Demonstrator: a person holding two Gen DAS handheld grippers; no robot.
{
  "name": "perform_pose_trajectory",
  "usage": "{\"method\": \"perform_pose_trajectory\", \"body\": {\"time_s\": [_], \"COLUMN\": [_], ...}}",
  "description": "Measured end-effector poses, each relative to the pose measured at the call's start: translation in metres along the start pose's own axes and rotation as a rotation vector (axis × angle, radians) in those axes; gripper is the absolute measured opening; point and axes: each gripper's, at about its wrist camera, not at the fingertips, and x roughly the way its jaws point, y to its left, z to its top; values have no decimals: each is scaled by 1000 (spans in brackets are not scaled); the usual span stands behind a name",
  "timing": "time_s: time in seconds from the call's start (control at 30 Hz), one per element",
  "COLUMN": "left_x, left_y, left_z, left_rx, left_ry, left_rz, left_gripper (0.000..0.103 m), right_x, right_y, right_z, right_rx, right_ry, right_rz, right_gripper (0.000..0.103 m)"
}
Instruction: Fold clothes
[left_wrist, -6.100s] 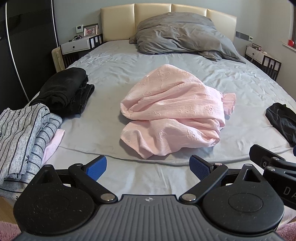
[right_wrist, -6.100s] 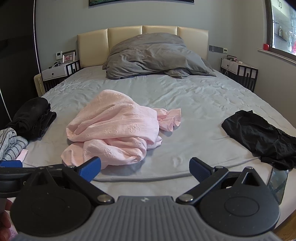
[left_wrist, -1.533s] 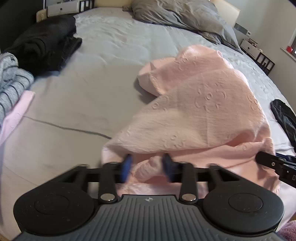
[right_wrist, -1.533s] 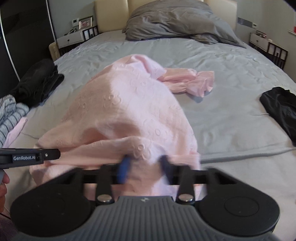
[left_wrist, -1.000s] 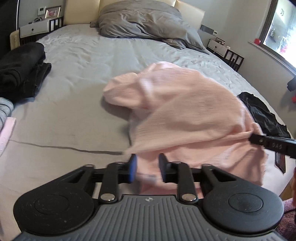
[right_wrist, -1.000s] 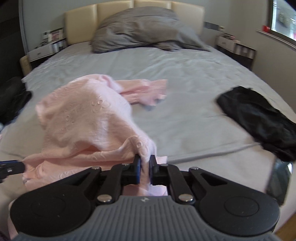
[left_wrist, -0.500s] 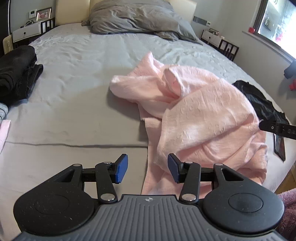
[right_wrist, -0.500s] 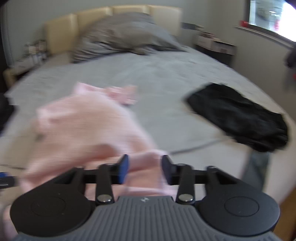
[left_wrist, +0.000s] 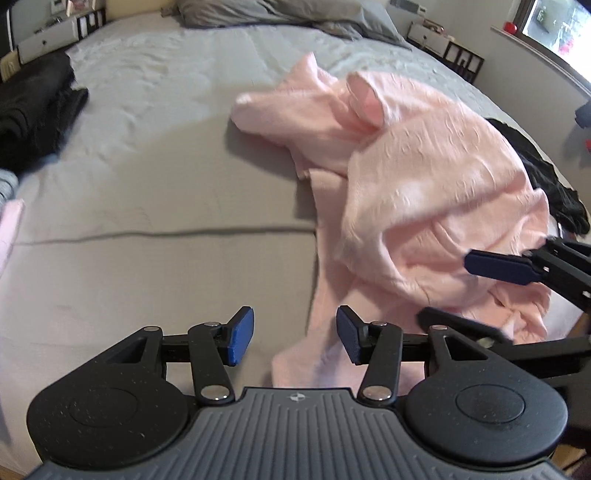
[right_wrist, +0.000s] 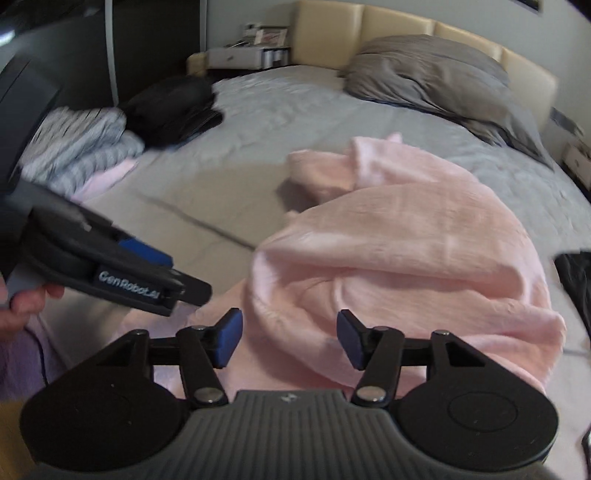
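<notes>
A crumpled pink garment (left_wrist: 417, 173) lies on the grey bed (left_wrist: 155, 177), its near edge hanging over the bed's front. It fills the middle of the right wrist view (right_wrist: 402, 254). My left gripper (left_wrist: 293, 339) is open and empty, just above the garment's near left corner. My right gripper (right_wrist: 288, 338) is open and empty over the garment's near edge. The right gripper's blue finger (left_wrist: 498, 266) shows at the right of the left wrist view. The left gripper (right_wrist: 140, 262) shows at the left of the right wrist view.
A black folded pile (right_wrist: 173, 107) and striped grey clothes (right_wrist: 77, 144) sit at the bed's left side. A black garment (left_wrist: 546, 177) lies at the right. A grey duvet (right_wrist: 436, 77) is bunched at the headboard. Nightstands flank the bed.
Both grippers, shut on the pink garment a second ago, have opened and let it drop onto the bed. The right gripper has swung left toward the garment's near edge.
</notes>
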Motion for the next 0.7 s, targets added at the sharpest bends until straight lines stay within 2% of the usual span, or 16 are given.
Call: {"method": "perform_pose_trajectory", "body": {"time_s": [0.1, 0.13, 0.17, 0.2, 0.3, 0.4, 0.47, 0.57, 0.7], "left_x": [5, 7, 9, 11, 17, 19, 18, 16, 7], "left_y": [-3, -4, -6, -7, -10, -10, -9, -10, -15], "left_z": [-2, -3, -4, -4, -7, -8, -8, -8, -3], "left_rx": [7, 10, 15, 19, 24, 22, 26, 36, 55], "left_ry": [20, 28, 39, 50, 78, 97, 109, 123, 85], "left_rz": [-22, -28, -37, -45, -56, -44, -29, -6, -13], "left_gripper": [47, 47, 45, 34, 13, 5, 3, 3, 3], "right_x": [9, 12, 14, 14, 10, -5, -15, -29, -45], "right_y": [8, 9, 7, 5, -11, -37, -58, -92, -136], "right_z": [-4, -5, -5, -6, -3, 2, 5, 6, -2], "right_rx": [-86, -111, -120, -113, -47, 46, 113, 199, 235], "right_ry": [21, 28, 34, 41, 33, -10, -27, -16, 26], "right_rz": [-57, -73, -81, -82, -105, -177, -236, -327, -442], "right_gripper": [58, 53, 34, 20, 9, 8, 7, 3, 3]}}
